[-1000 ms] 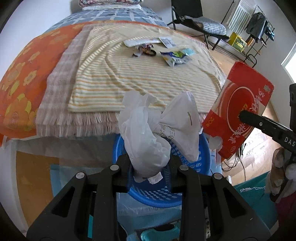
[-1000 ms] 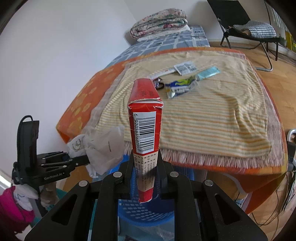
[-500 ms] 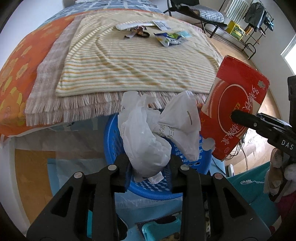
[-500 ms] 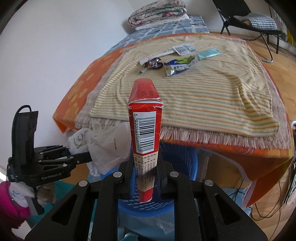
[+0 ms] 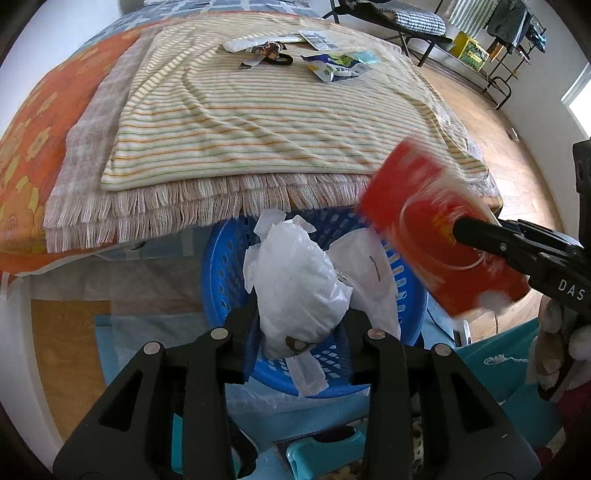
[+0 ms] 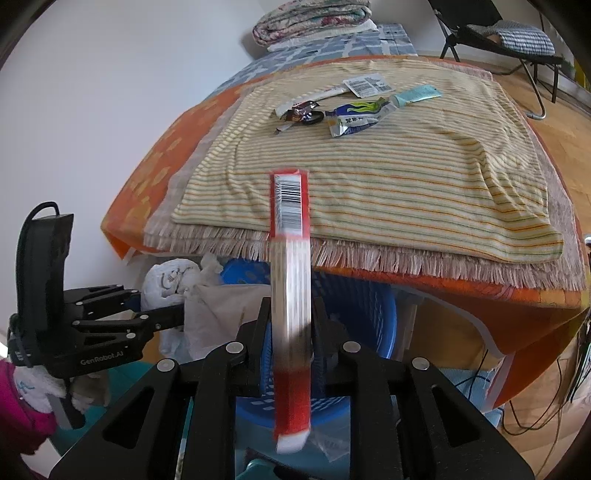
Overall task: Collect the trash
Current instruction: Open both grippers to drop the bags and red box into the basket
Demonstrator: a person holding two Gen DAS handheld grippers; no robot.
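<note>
Both hand-held grippers sit lower than a second ago, now down over the blue basket at the foot of the bed. Left hand-held gripper has just been opening its jaws; white plastic bag is between them but looks slack, sagging into the basket, and contact with the pads is not clear. Right hand-held gripper has also just widened slightly; red carton is between its jaws and motion-blurred, with its barcode end up and its lower end hanging past the fingers over the basket. Cannot tell if the pads press on it. In the left wrist view the carton is smeared, tilted over the basket's right rim, the right hand-held gripper's finger across its face.

Left hand-held gripper shows in the right wrist view with the bag bunched at its tips, beside the basket.

On the bed's striped blanket, well apart from the basket: blue-green snack wrapper, dark candy wrapper, white strip, printed paper label. Folding chair stands on the wood floor beyond.
</note>
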